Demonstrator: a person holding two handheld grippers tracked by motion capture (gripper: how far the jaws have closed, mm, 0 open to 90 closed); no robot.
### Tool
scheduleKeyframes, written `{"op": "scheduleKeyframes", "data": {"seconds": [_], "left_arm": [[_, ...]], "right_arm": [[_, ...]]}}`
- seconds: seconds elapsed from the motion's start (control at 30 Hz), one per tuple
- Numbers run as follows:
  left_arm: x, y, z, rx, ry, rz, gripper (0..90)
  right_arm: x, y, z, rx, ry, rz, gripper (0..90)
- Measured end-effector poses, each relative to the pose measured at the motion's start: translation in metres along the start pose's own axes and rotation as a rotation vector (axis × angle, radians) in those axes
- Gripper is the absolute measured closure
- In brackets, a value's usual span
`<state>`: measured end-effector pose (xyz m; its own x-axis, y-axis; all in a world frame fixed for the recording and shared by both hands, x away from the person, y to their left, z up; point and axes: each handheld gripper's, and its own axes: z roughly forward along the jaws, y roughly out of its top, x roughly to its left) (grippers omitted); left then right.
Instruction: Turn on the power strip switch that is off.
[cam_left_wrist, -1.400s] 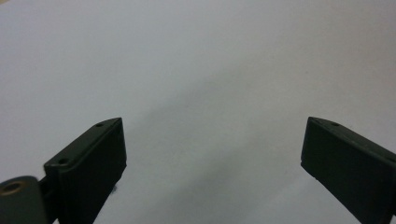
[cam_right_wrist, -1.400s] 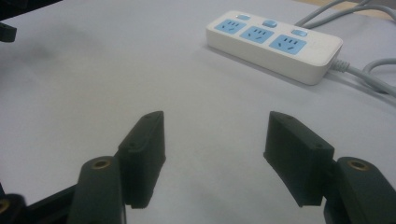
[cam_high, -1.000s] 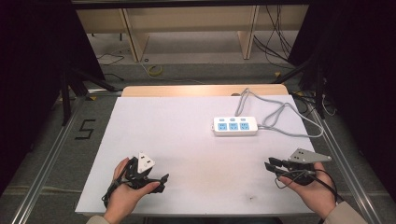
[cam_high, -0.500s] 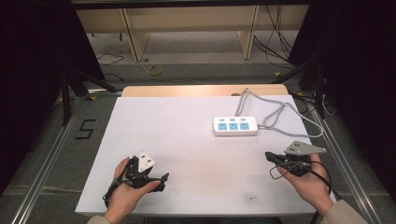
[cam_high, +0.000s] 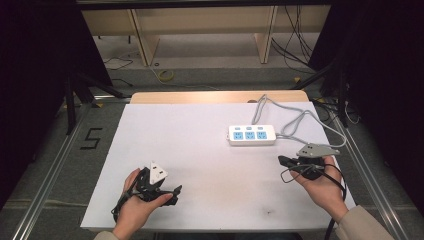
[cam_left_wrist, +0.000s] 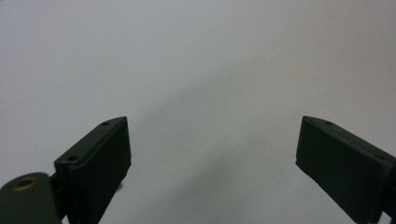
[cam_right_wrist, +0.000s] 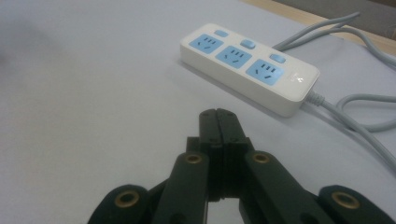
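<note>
A white power strip (cam_high: 251, 135) with three blue sockets lies right of centre on the white table (cam_high: 200, 150); its grey cable (cam_high: 295, 122) loops off to the right. My right gripper (cam_high: 281, 161) hovers just in front of the strip, pointing left, with its jaws shut on nothing. In the right gripper view the closed jaw tips (cam_right_wrist: 218, 114) sit a short way from the strip (cam_right_wrist: 247, 65). At the near left, my left gripper (cam_high: 175, 195) rests in the hand. In its own view the jaws (cam_left_wrist: 212, 154) stand wide open over bare table.
The table's wooden back edge (cam_high: 215, 96) faces a low shelf unit. Cables trail on the floor at the back right. A "5" mark (cam_high: 91, 138) is on the floor at the left. Metal rails run along both sides of the table.
My right gripper's jaws have closed with nothing between them, and that hand has moved a little farther from the table's front edge, toward the power strip. The left hand has stayed put.
</note>
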<state>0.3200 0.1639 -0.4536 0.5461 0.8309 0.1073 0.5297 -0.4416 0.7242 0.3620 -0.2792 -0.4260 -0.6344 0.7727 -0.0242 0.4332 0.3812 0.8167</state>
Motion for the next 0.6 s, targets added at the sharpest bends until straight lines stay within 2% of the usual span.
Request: {"op": "scheduleKeyframes", "data": {"seconds": [0.6], "left_arm": [[-0.001,0.001,0.001,-0.002,0.002,0.003,10.0]], "right_arm": [[-0.003,0.014,0.018,0.013,-0.012,0.009,90.0]]}}
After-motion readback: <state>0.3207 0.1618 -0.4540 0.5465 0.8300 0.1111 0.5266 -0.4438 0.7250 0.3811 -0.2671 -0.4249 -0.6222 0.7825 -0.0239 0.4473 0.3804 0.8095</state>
